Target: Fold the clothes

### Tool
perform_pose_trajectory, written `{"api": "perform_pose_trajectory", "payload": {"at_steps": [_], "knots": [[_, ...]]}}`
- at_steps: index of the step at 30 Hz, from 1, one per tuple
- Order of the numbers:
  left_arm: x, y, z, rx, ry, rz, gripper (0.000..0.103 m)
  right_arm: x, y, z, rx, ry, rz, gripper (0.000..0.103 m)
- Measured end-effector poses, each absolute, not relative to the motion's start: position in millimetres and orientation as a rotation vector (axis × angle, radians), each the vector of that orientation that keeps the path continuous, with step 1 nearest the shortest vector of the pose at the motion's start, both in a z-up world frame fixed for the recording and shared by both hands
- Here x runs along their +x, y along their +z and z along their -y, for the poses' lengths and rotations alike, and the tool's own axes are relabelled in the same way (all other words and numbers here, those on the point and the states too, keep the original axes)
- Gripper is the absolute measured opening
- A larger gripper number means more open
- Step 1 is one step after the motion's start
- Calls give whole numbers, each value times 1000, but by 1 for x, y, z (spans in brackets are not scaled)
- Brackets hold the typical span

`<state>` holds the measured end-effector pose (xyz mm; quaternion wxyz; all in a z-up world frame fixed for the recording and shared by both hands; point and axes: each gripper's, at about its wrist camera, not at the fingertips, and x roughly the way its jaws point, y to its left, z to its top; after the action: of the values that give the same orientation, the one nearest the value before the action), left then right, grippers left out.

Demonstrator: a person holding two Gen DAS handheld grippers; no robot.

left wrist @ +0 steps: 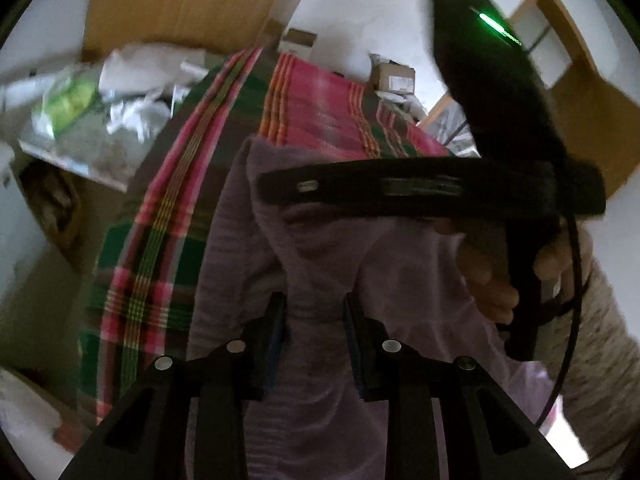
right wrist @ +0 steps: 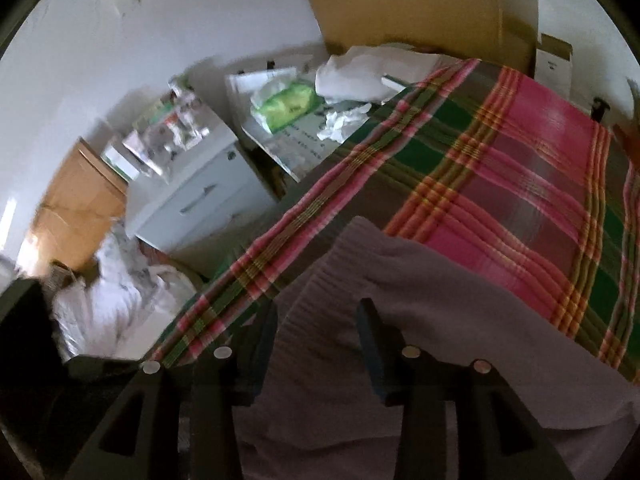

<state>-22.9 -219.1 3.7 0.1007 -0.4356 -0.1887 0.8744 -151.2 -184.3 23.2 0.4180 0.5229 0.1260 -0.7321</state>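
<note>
Sweater (left wrist: 340, 264) fills lower frame on plaid blanket (right wrist: 520, 184); I judge both tongs, left (left wrist: 316, 344) and right (right wrist: 320, 352), agape and empty, should pinch matching edges.

Left gripper (left wrist: 316, 312): black plastic frame, two flat fingers (left wrist: 276, 320) showing blue pads on their inner faces. Four round silver screw heads are showing across the linkage, with triangular cut-outs in the outer arms.

Right gripper (right wrist: 318, 320): same black build, blue-edged fingers (right wrist: 370, 332), four silver screws, matching cut-outs. Seen from the left wrist, its black body is showing a lit green strip (left wrist: 496, 26); a thin black cable (left wrist: 572, 320) is running down past the hand (left wrist: 500, 276), which is wearing a speckled beige knit sleeve (left wrist: 600, 340).
</note>
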Motion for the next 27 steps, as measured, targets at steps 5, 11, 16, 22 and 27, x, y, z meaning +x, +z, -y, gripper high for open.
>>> {"api": "perform_pose_trajectory", "payload": {"at_steps": [5,11,16,22,27], "knots": [[-19,3,199,-1284,2556,475,29,-141,17,208,1360,-1921,-487,42],[-12,-5,207,-1328,2549,532,29,-147,8,200,1437,-1988,-528,19],[-6,-8,214,-1409,2624,499,29,-155,7,190,1460,-1992,-482,8],[-1,-8,215,-1413,2608,487,29,-161,18,189,1425,-1990,-339,6],[-7,-8,216,-1412,2587,492,5,-157,25,195,1361,-2007,-331,6]]}}
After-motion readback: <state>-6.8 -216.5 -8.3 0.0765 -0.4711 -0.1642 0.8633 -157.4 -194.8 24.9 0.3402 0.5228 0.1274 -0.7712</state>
